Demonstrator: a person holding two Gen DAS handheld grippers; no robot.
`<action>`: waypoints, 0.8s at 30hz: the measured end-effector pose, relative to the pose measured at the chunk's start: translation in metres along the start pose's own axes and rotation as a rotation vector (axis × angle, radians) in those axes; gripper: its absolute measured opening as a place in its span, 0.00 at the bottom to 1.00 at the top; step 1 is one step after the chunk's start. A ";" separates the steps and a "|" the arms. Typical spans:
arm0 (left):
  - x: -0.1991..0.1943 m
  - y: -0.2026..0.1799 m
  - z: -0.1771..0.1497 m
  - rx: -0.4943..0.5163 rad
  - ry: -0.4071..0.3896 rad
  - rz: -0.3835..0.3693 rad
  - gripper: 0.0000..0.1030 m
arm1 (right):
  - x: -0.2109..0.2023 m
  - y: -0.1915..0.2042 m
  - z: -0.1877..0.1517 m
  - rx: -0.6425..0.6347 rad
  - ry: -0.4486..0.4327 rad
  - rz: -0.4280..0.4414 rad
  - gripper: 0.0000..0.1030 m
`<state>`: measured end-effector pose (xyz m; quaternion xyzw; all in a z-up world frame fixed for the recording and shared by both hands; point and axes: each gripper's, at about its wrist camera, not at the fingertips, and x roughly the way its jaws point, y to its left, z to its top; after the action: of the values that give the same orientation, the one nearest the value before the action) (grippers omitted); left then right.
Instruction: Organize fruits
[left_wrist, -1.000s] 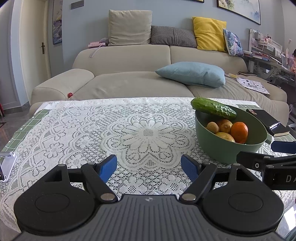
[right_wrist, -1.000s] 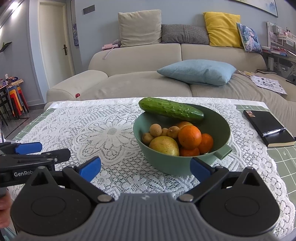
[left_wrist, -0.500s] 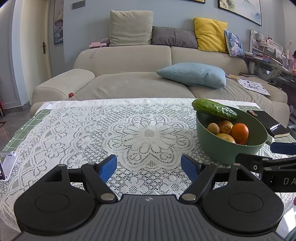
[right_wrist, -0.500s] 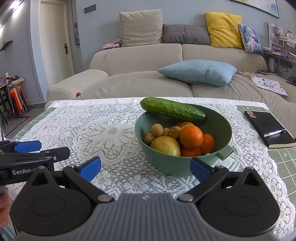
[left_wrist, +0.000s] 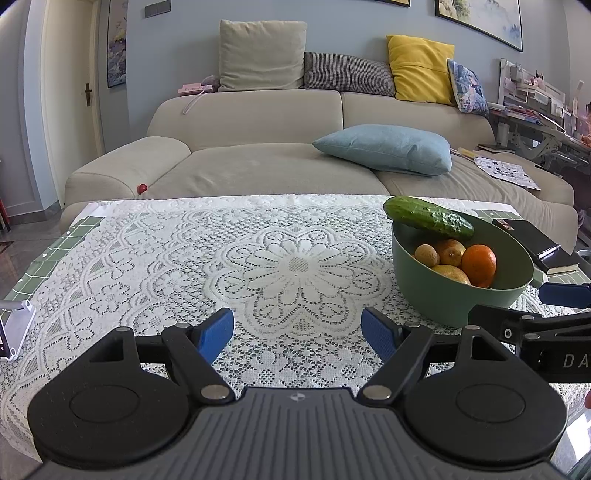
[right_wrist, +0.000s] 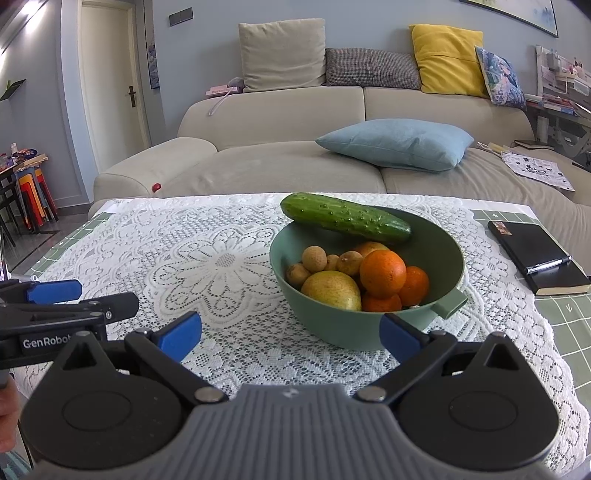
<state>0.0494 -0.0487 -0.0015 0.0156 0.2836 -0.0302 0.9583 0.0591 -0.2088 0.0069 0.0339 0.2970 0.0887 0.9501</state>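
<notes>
A green bowl (right_wrist: 452, 254) stands on the lace-covered table, right of the middle; it also shows in the left wrist view (left_wrist: 436, 299). A cucumber (right_wrist: 345, 218) lies across its far rim. Inside are oranges (right_wrist: 382, 273), a yellow pear (right_wrist: 332, 290) and several small brown fruits (right_wrist: 314, 257). My right gripper (right_wrist: 290, 334) is open and empty, just in front of the bowl's near side. My left gripper (left_wrist: 297, 330) is open and empty over the lace to the left of the bowl. The right gripper's side shows in the left wrist view (left_wrist: 535, 321).
A black notebook with a pen (right_wrist: 535, 251) lies on the table's right side. A white object (left_wrist: 14, 328) sits at the left edge. A beige sofa (left_wrist: 258, 162) with a blue cushion (left_wrist: 388, 153) stands behind the table.
Both grippers have eased slightly forward and up; the bowl sits a touch lower in both views. Both stay open and empty.
</notes>
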 end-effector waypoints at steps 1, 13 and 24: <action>0.000 0.000 0.000 0.000 0.000 0.000 0.89 | 0.000 0.000 0.000 -0.001 0.000 0.000 0.96; 0.000 0.001 0.000 -0.003 0.001 0.001 0.89 | 0.001 0.001 0.000 -0.006 0.002 0.000 0.96; -0.001 0.002 0.000 -0.005 0.000 0.007 0.89 | 0.001 0.002 0.000 -0.006 0.002 0.001 0.96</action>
<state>0.0485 -0.0462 -0.0012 0.0143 0.2838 -0.0260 0.9584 0.0595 -0.2071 0.0061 0.0309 0.2977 0.0899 0.9499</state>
